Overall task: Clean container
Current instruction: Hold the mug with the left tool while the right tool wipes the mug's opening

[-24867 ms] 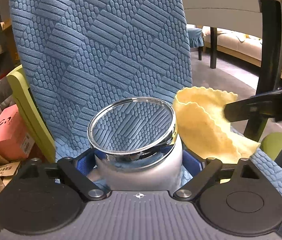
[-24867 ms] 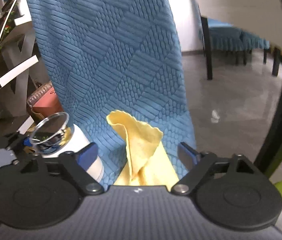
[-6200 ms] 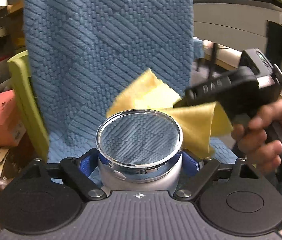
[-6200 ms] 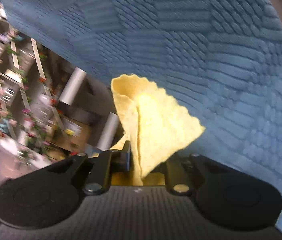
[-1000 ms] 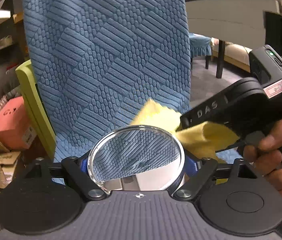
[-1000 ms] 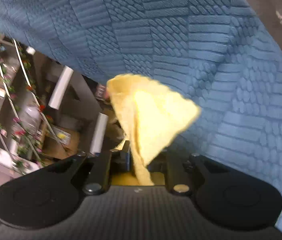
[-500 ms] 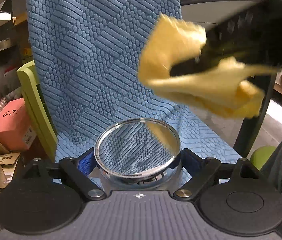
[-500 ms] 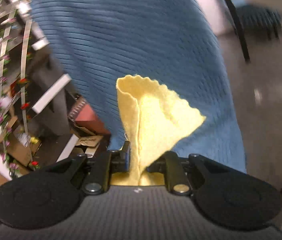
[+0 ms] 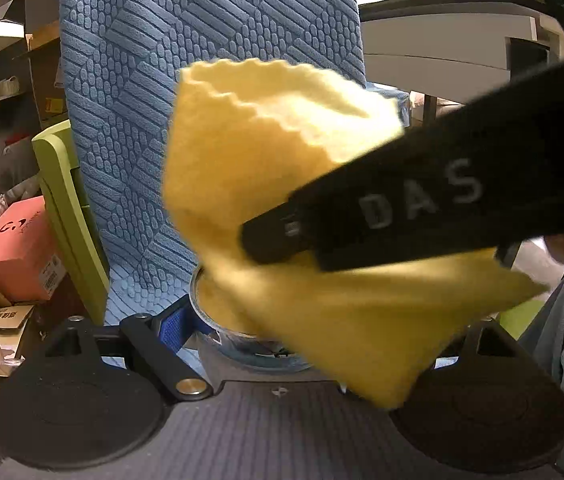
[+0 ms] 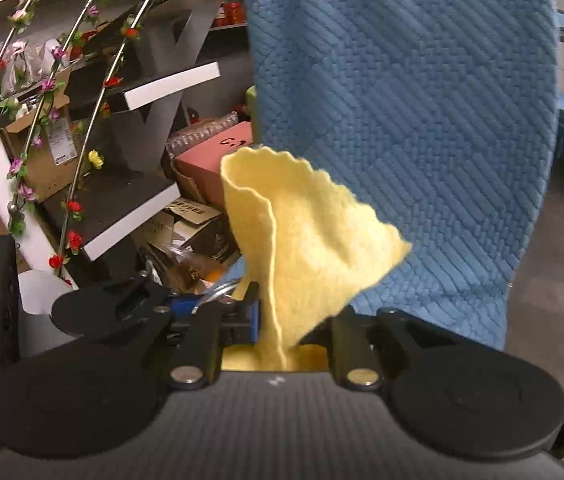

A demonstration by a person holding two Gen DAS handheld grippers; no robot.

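- The right gripper (image 10: 278, 336) is clenched on a yellow cloth (image 10: 302, 248); in the right wrist view the cloth rises from between the fingers and fans out toward 1 o'clock, with a scalloped upper edge.
- In the left wrist view the same gripper (image 9: 278, 236) comes in from 3 o'clock as a black bar with pale lettering, and the yellow cloth (image 9: 282, 160) bulges above and below it, filling the middle of the view.
- The left gripper (image 9: 282, 332) is grasping the container (image 9: 234, 344); only its blue left finger pad (image 9: 174, 328) shows, lying at the container's side, the other side being hidden by the cloth.
- The container sits low in the middle of the left wrist view, at 6 o'clock from the cloth, with only part of its shiny metal rim and pale body visible; the cloth hangs over its mouth, but whether it touches the rim cannot be told.
- In the right wrist view the left gripper (image 10: 186, 312) lies at 9 o'clock from the cloth's base.
- A blue textured chair cover (image 9: 202, 80) hangs behind everything at 12 o'clock.
- A green chair frame (image 9: 66, 216) edges the cover at 9 o'clock.
- A pink box (image 9: 18, 256) sits further out at 9 o'clock, above cardboard boxes.
- Shelves strung with artificial flowers (image 10: 62, 92) stand at 10 o'clock in the right wrist view.
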